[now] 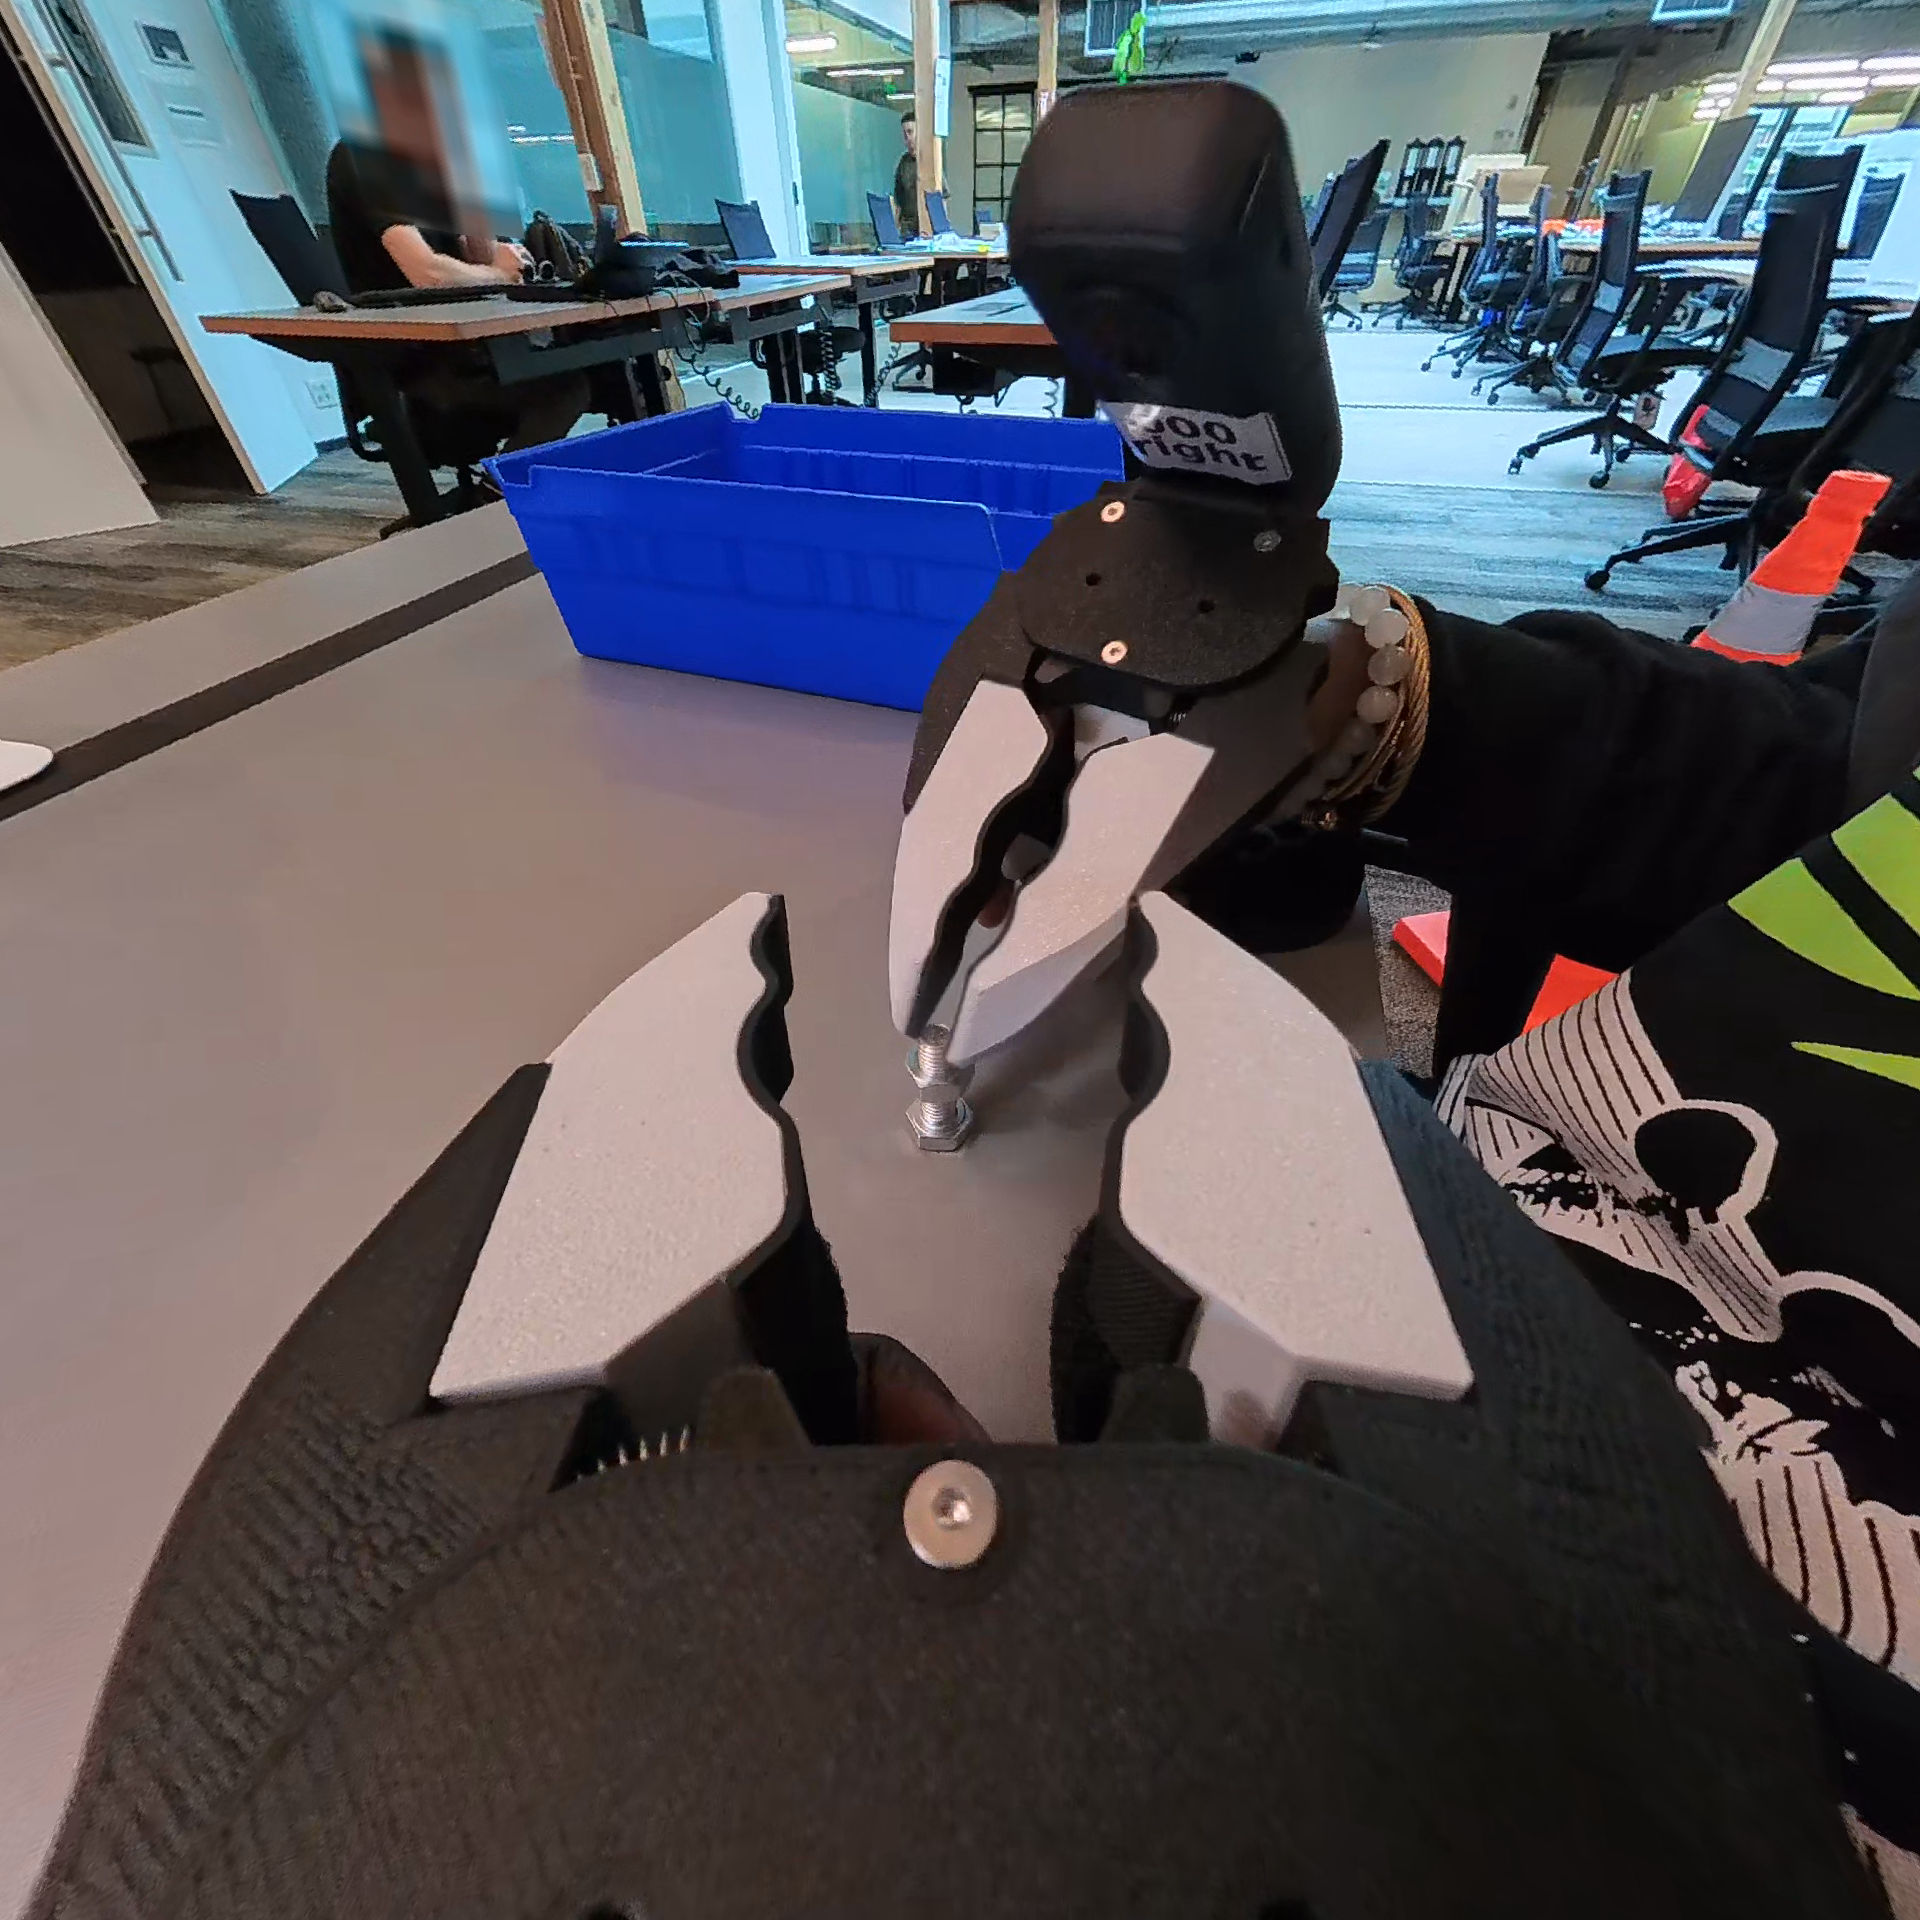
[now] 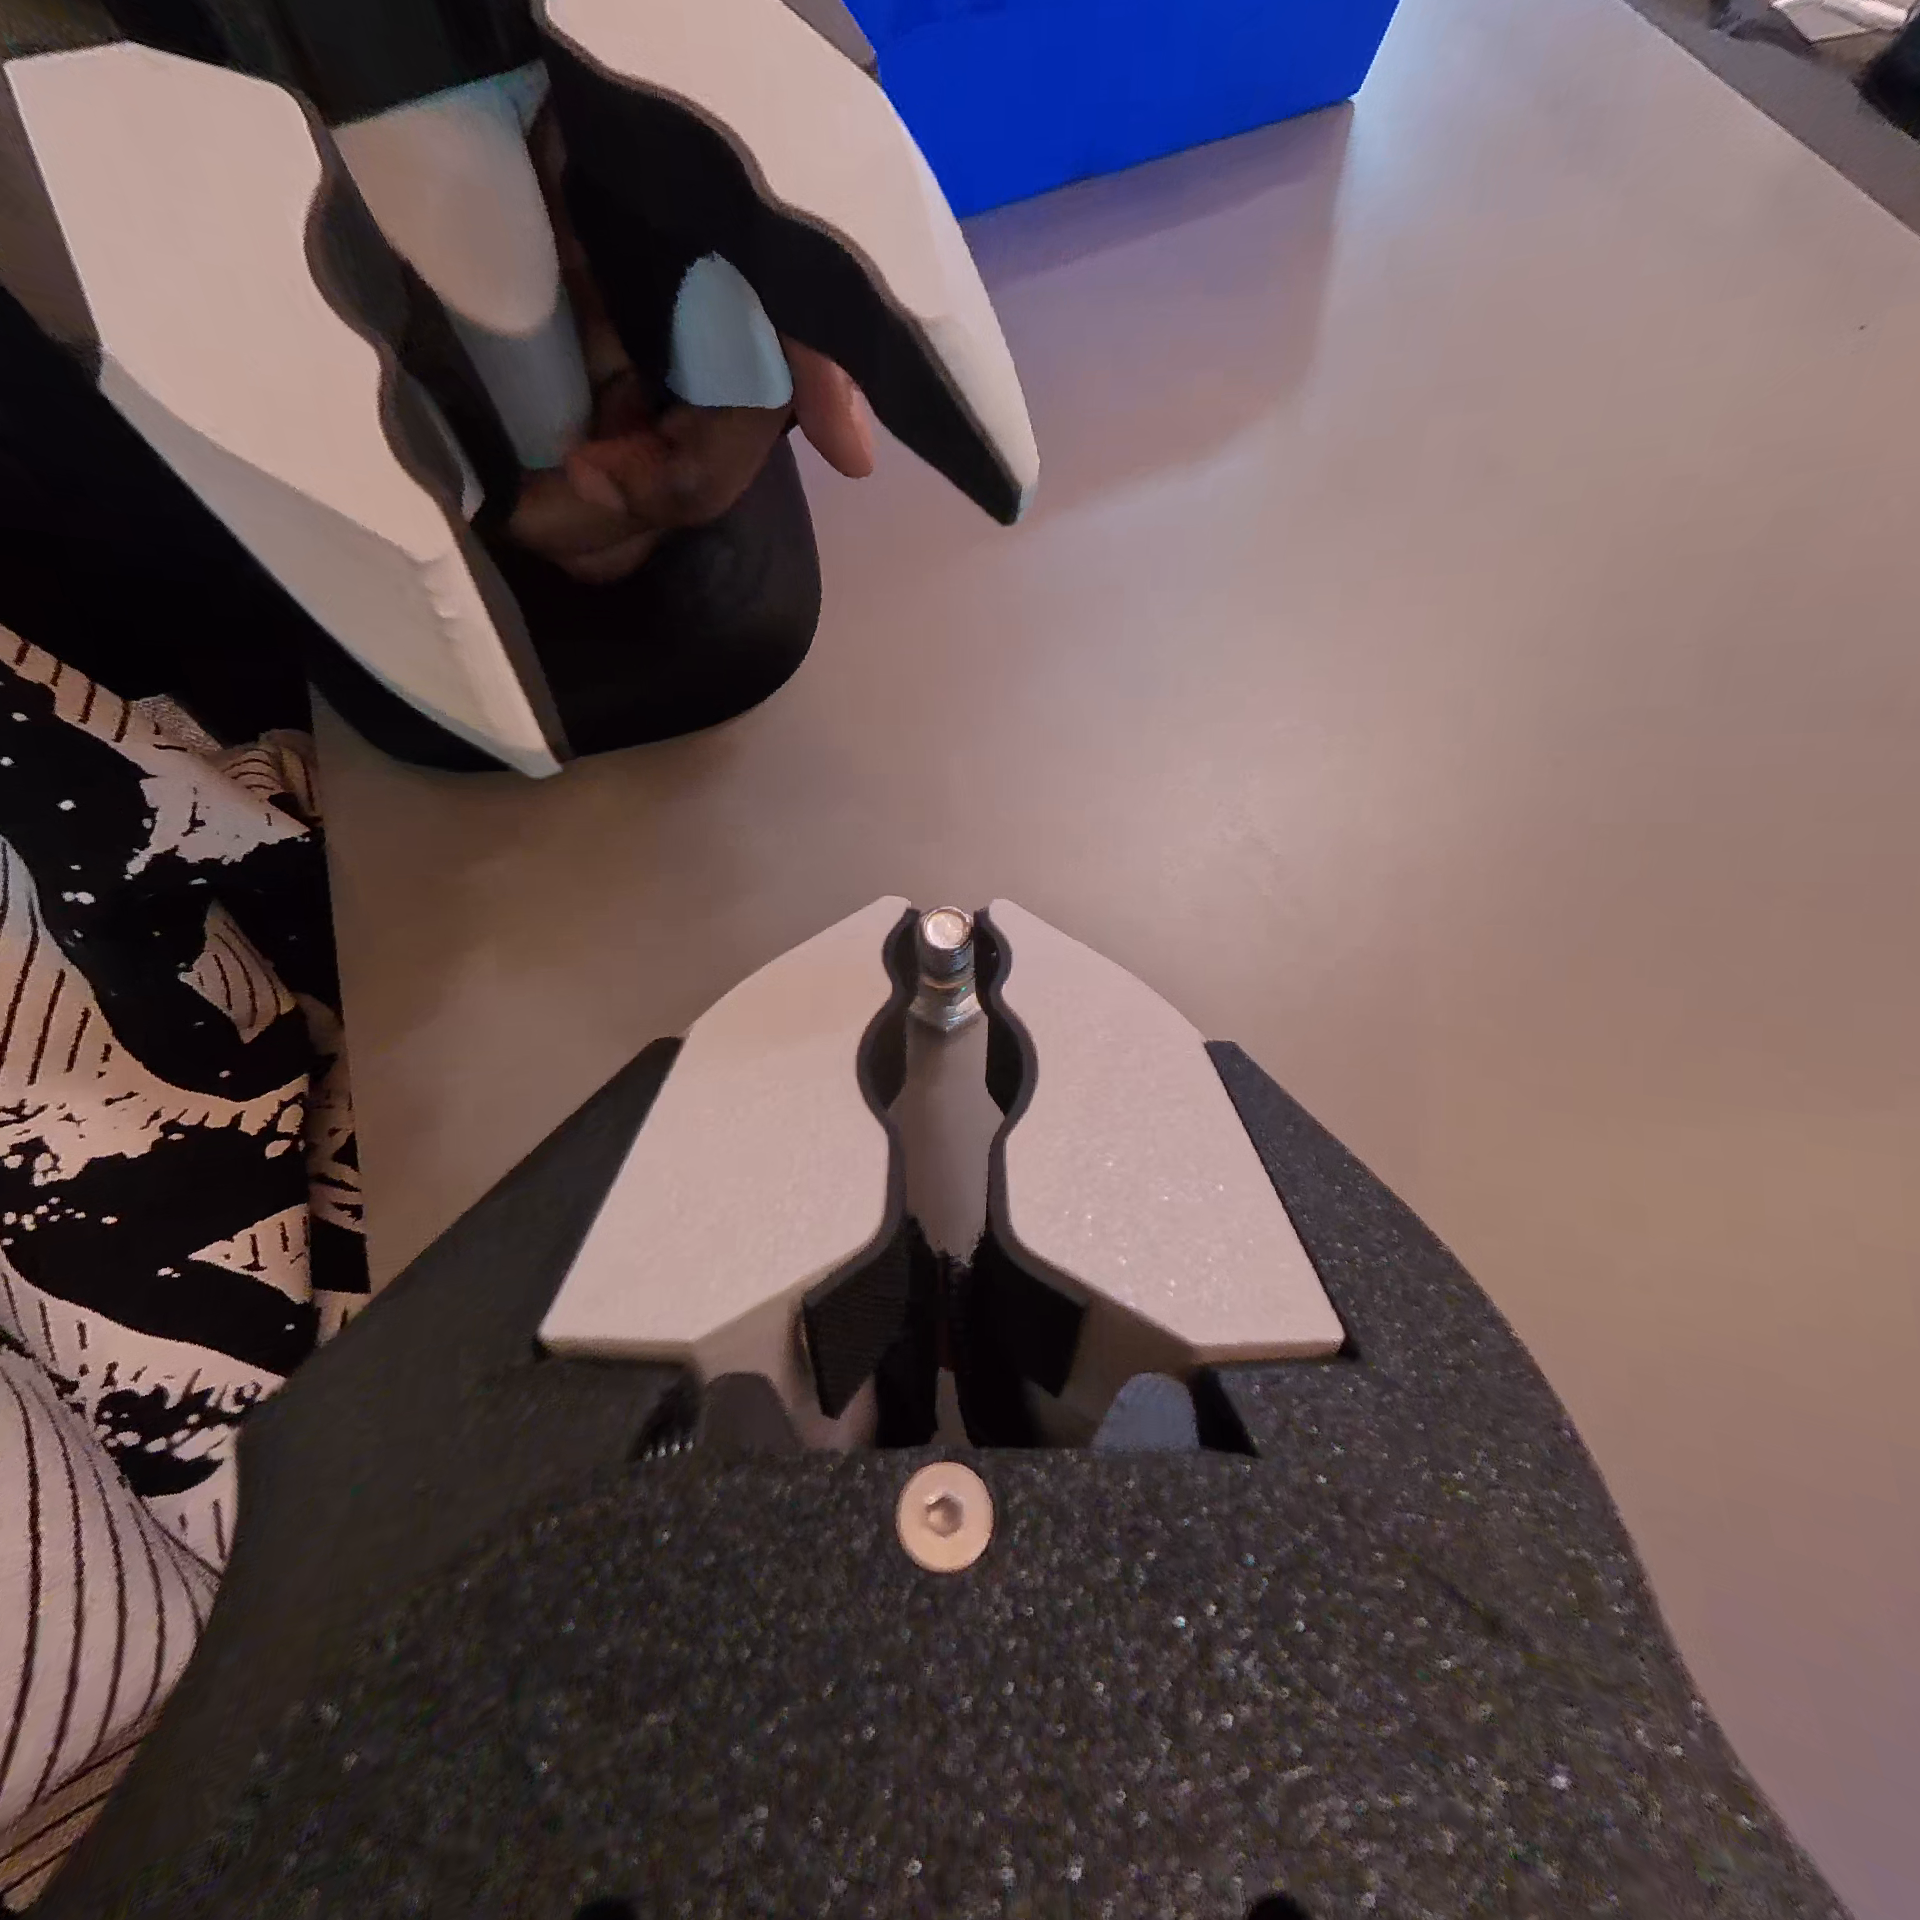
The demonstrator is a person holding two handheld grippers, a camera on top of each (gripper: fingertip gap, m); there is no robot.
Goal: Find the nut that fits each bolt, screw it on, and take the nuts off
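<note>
- Bolt point(image 1: 938, 1091) stands upright on the grey desk point(image 1: 312, 987), head down, threaded end up; sits near centre of left wrist view, between the left gripper's two fingers but touching neither.
- A nut point(image 1: 940, 1093) sits on the thread partway up, above the wider hex base at desk level.
- Right gripper point(image 1: 928, 1023) comes in from approx 1 o'clock in left wrist view, tilted steeply down, tips on the bolt's top end.
- Right wrist view: right gripper point(image 2: 948, 920) jaws pressed nearly together, pinching the bolt point(image 2: 943, 961) tip; shiny end face shows between the tips, nut point(image 2: 943, 1003) just below.
- Left gripper point(image 1: 956, 925) jaws spread wide, holding nothing; bolt lies in the gap, closer to the palm than to the tips.
- In right wrist view the left gripper point(image 2: 790, 623) shows at approx 10–11 o'clock, spread, a person's fingers visible behind it; apart from the bolt.
- Blue bin point(image 1: 800, 551) on the desk at approx 12 o'clock from the bolt, well apart; its corner shows at top of right wrist view point(image 2: 1101, 94).
- Person's black sleeve point(image 1: 1621, 748) and bead bracelets point(image 1: 1371, 686) behind the right gripper, at 2–3 o'clock.
- Black-and-white patterned cloth point(image 1: 1662, 1299) at the desk edge, approx 3–4 o'clock.
- Bkgd: office desks, black chairs, orange cone point(image 1: 1797, 582) at 2 o'clock.
</note>
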